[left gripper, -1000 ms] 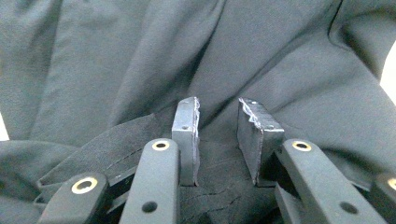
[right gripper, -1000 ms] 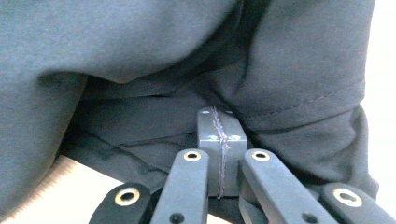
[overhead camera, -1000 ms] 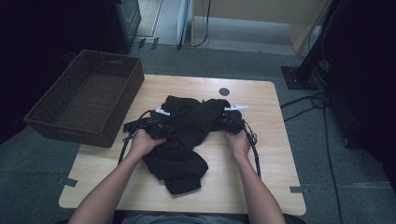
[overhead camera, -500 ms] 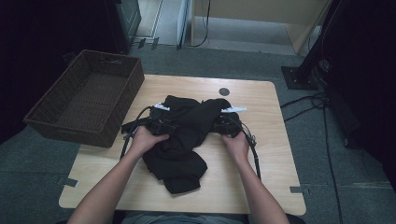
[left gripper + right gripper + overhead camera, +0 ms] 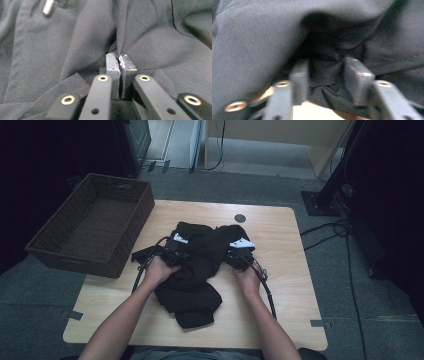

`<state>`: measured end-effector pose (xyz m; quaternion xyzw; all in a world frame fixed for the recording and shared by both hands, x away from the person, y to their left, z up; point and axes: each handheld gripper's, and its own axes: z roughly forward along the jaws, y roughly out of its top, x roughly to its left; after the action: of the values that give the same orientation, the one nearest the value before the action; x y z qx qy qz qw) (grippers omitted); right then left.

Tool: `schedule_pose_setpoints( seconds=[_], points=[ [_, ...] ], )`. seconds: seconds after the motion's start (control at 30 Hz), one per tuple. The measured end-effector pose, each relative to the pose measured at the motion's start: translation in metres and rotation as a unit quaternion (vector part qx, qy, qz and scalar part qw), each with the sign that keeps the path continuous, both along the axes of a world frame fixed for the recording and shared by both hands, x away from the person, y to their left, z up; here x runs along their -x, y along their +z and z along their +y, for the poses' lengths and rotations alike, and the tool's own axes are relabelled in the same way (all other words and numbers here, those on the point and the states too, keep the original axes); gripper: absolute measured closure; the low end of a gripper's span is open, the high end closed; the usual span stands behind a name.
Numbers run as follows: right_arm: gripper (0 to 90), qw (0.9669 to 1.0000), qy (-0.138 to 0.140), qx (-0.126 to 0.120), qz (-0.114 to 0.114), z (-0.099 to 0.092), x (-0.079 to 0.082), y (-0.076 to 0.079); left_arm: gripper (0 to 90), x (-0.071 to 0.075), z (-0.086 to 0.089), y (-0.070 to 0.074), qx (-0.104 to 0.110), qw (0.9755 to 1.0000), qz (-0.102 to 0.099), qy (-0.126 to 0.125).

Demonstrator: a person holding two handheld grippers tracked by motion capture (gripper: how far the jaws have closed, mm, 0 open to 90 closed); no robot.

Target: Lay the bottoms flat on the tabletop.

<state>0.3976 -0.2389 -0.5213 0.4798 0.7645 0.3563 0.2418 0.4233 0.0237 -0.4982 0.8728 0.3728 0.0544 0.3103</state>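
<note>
Jaws of left gripper (image 5: 119, 65) pinched flat on a thin fold of the black garment (image 5: 195, 265). Right gripper (image 5: 327, 75) has just been closing; a bunched wad sits between its jaws, contact blurred, probably not clamped yet. Garment lies crumpled mid-worktop (image 5: 280, 235). Risks: thin fold slips out, right grabs several layers, lift goes lopsided.

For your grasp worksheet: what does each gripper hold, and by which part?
The left gripper is shut on a thin fold of the black garment. The right gripper has bunched cloth between its closing jaws; a firm grip cannot be told.
</note>
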Motion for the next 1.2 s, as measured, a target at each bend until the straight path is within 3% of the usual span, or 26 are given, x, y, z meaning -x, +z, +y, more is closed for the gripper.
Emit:
schedule_pose_setpoints(
  seconds=[0.03, 0.07, 0.13, 0.17, 0.2, 0.27, 0.3, 0.4, 0.47, 0.53, 0.6, 0.77, 0.8, 0.87, 1.0, 1.03, 1.07, 1.1, 1.2],
  points=[
    [74.5, 1.0000, 0.000, 0.000, 0.000, 0.000, 0.000, 0.000, 88.6, -0.001, 0.000, 0.001, 0.005, 0.9999, 0.010, -0.001],
    [83.1, 0.9999, 0.004, 0.013, 0.002, 0.000, 0.000, 0.002, 89.1, -0.002, 0.002, 0.002, 0.011, 0.9998, 0.018, -0.001],
    [85.0, 0.9999, 0.007, 0.013, 0.007, -0.001, 0.000, 0.003, 89.2, -0.005, 0.009, 0.009, 0.042, 0.9987, 0.027, 0.005],
    [87.3, 0.9992, 0.010, -0.008, 0.037, -0.005, -0.003, 0.008, 89.2, -0.006, 0.016, 0.020, 0.071, 0.9971, 0.026, 0.013],
    [88.3, 0.9985, 0.017, -0.021, 0.048, -0.008, -0.004, 0.011, 89.2, -0.007, 0.018, 0.026, 0.077, 0.9967, 0.025, 0.011],
    [88.4, 0.9982, 0.022, -0.029, 0.048, -0.010, -0.004, 0.014, 89.2, -0.007, 0.020, 0.031, 0.084, 0.9961, 0.023, 0.010],
    [88.5, 0.9979, 0.030, -0.038, 0.043, -0.012, -0.004, 0.023, 89.1, -0.007, 0.020, 0.036, 0.090, 0.9957, 0.021, 0.010],
    [88.5, 0.9975, 0.036, -0.049, 0.037, -0.016, -0.004, 0.034, 88.7, -0.006, 0.021, 0.048, 0.091, 0.9958, 0.009, 0.009],
    [88.6, 0.9967, 0.040, -0.067, 0.023, -0.022, -0.004, 0.051, 88.2, -0.006, 0.023, 0.053, 0.091, 0.9958, 0.006, 0.013],
    [88.6, 0.9981, 0.034, -0.048, 0.016, -0.025, -0.003, 0.060, 88.3, -0.006, 0.025, 0.054, 0.086, 0.9962, -0.001, 0.017],
    [88.7, 0.9988, 0.029, -0.034, 0.022, -0.032, -0.005, 0.063, 87.9, -0.009, 0.031, 0.056, 0.094, 0.9953, 0.003, 0.025],
    [88.8, 0.9990, 0.017, -0.018, 0.037, -0.049, -0.005, 0.057, 88.2, -0.013, 0.043, 0.057, 0.097, 0.9941, -0.001, 0.049],
    [88.8, 0.9992, 0.001, -0.004, 0.039, -0.058, -0.005, 0.054, 88.7, -0.014, 0.046, 0.058, 0.095, 0.9939, -0.004, 0.057],
    [88.7, 0.9987, -0.022, -0.005, 0.047, -0.072, -0.007, 0.051, 89.0, -0.017, 0.054, 0.059, 0.090, 0.9925, -0.007, 0.082],
    [86.2, 0.9980, -0.047, -0.005, 0.042, -0.087, -0.008, 0.048, 87.4, -0.020, 0.054, 0.053, 0.084, 0.9924, -0.004, 0.089],
    [82.0, 0.9975, -0.059, -0.005, 0.038, -0.086, -0.008, 0.048, 83.1, -0.020, 0.051, 0.052, 0.078, 0.9921, -0.001, 0.098],
    [74.4, 0.9972, -0.068, -0.003, 0.032, -0.083, -0.007, 0.049, 75.6, -0.020, 0.049, 0.051, 0.088, 0.9915, 0.006, 0.096],
    [66.6, 0.9980, -0.056, -0.026, 0.012, -0.076, -0.003, 0.052, 64.6, -0.016, 0.045, 0.053, 0.107, 0.9907, 0.011, 0.084],
    [63.0, 0.9985, -0.028, -0.046, 0.005, -0.067, 0.002, 0.057, 56.7, -0.010, 0.040, 0.059, 0.105, 0.9923, 0.004, 0.065]
  ],
)
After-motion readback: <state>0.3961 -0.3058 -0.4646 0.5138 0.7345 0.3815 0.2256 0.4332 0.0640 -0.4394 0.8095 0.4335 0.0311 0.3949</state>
